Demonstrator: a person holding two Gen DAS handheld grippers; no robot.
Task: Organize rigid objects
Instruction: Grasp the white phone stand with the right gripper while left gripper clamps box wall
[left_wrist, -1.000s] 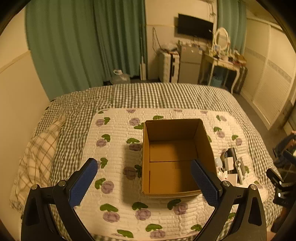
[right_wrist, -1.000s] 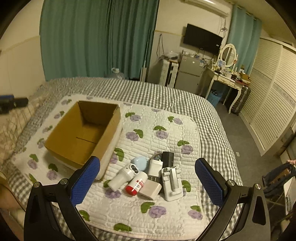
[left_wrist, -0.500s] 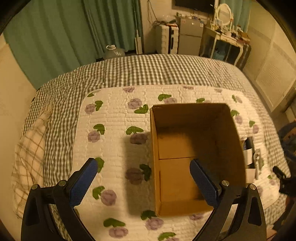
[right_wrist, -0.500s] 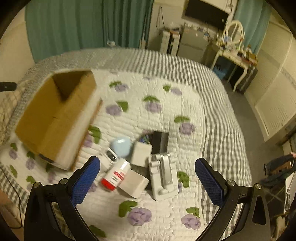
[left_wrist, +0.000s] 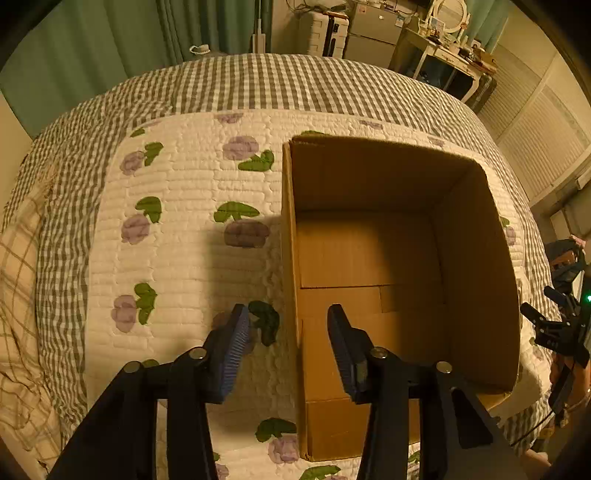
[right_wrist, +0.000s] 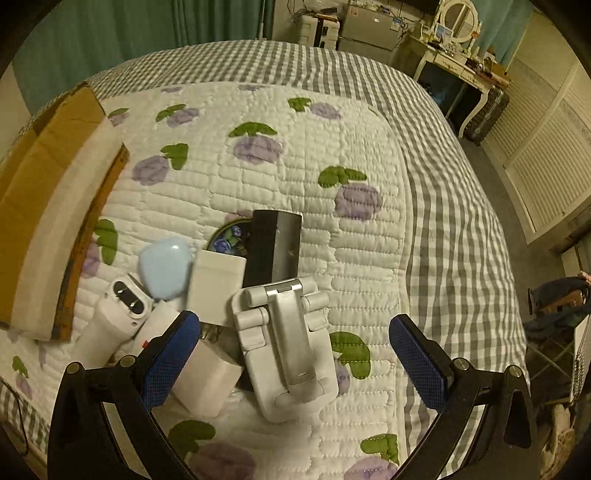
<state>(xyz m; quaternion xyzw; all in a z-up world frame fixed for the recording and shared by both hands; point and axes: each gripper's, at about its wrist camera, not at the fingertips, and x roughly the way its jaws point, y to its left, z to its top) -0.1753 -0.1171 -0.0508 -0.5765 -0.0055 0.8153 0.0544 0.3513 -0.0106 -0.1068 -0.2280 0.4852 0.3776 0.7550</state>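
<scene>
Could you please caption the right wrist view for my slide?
Open right gripper poised above a white folding stand among clutter.

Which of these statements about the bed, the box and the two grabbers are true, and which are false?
1. The cardboard box is empty. True.
2. The left gripper straddles the box's side wall. True; its jaws have just been closing and do not press it yet.
3. The right gripper grips the white stand. False; its jaws are wide open over it.
4. The black box lies inside the cardboard box. False; it lies on the quilt.
</scene>
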